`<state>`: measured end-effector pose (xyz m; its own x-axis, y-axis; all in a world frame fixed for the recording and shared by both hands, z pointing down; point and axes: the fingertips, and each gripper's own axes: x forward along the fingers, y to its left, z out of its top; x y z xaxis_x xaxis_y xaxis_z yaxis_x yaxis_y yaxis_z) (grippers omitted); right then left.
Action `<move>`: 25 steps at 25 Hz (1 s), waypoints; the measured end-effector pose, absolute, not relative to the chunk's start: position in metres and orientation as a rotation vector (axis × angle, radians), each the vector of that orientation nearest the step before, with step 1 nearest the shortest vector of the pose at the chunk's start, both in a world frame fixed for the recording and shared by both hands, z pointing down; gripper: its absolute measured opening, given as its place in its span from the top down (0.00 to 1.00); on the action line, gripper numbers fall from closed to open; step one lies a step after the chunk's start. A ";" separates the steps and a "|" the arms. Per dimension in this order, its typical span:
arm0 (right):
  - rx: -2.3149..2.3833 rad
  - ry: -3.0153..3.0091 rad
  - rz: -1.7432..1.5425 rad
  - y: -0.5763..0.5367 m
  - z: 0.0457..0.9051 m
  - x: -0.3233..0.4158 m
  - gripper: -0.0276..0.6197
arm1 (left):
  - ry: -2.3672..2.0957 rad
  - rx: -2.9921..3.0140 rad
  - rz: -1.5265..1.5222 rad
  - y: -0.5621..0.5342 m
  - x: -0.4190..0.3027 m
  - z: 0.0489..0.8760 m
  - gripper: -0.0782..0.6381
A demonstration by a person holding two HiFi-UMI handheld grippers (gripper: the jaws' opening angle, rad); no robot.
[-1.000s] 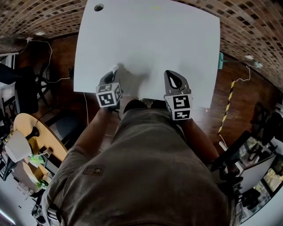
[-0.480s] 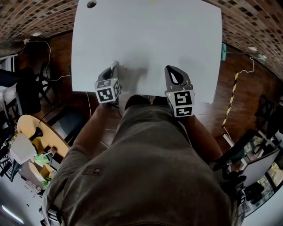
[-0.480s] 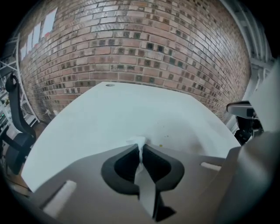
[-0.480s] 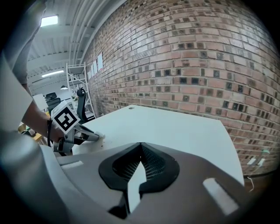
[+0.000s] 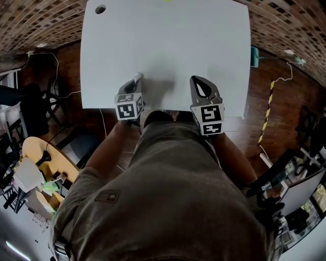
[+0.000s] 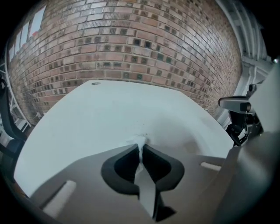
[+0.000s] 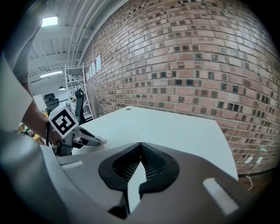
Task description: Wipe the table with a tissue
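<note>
A white table [image 5: 168, 46] fills the upper head view. My left gripper [image 5: 136, 77] rests near the table's front edge, shut on a white tissue [image 6: 139, 141] that pokes out between its tips and presses on the table [image 6: 109, 113]. In the right gripper view the same tissue [image 7: 101, 141] shows at the tip of the left gripper [image 7: 97, 141]. My right gripper [image 5: 196, 79] hovers over the front edge a short way to the right, shut with nothing in it [image 7: 141, 144].
A round hole [image 5: 100, 9] sits in the table's far left corner. A brick wall [image 6: 140, 43] rises behind the table. A small round wooden table [image 5: 43, 163] with clutter stands at lower left, and cables lie on the floor at both sides.
The left gripper with the tissue has shifted slightly right and nearer along the front edge. The right gripper has barely moved.
</note>
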<state>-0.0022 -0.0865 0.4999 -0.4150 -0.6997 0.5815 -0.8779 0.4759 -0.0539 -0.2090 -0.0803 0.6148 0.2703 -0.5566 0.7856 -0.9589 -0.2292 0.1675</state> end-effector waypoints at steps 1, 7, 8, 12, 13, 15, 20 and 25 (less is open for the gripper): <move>1.311 -2.237 0.487 -0.086 0.500 0.000 0.94 | -1.359 1.896 0.791 -0.079 -0.205 0.615 0.86; 1.329 -2.238 0.491 -0.083 0.499 0.011 0.94 | -1.308 1.928 0.811 -0.071 -0.179 0.615 0.86; 1.329 -2.239 0.489 -0.083 0.498 0.011 0.94 | -1.298 1.934 0.811 -0.069 -0.175 0.615 0.86; 1.322 -2.247 0.483 -0.083 0.497 0.012 0.94 | -1.271 1.950 0.806 -0.064 -0.161 0.615 0.86; 1.317 -2.250 0.481 -0.084 0.497 0.012 0.94 | -1.273 1.949 0.804 -0.063 -0.160 0.616 0.86; 1.305 -2.257 0.476 -0.086 0.497 0.009 0.94 | -1.282 1.942 0.802 -0.063 -0.162 0.616 0.86; 1.274 -2.275 0.463 -0.091 0.498 -0.002 0.94 | -1.341 1.902 0.791 -0.066 -0.184 0.617 0.86; 1.248 -2.291 0.451 -0.095 0.495 -0.015 0.94 | -1.417 1.850 0.787 -0.070 -0.218 0.617 0.86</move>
